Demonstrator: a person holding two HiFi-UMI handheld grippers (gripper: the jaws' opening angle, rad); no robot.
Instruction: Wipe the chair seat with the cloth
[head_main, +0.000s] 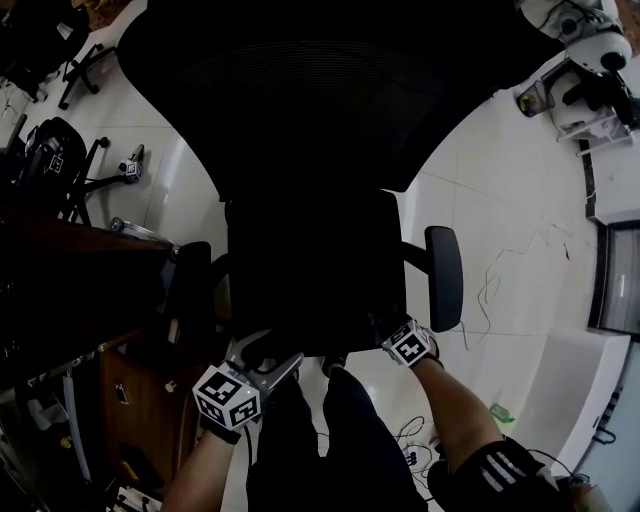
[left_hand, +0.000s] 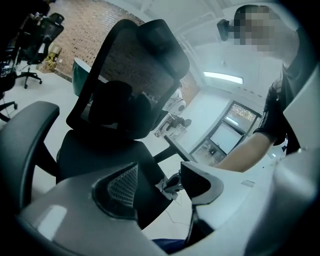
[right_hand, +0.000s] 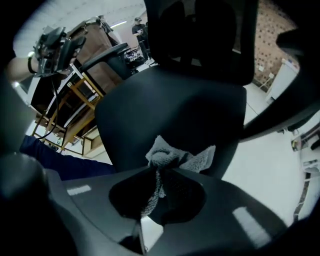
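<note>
A black office chair fills the head view, with its mesh backrest over a dark seat. My right gripper is at the seat's front right edge. In the right gripper view it is shut on a bunched grey cloth, which lies against the front of the seat. My left gripper hangs off the seat's front left corner. Its jaws stand open with nothing between them, level with the seat and facing the backrest. The cloth is hidden in the head view.
Armrests flank the seat. A wooden desk stands at the left, with other chairs behind it. Cables trail on the white floor at the right. The person's blue-trousered legs stand in front of the chair.
</note>
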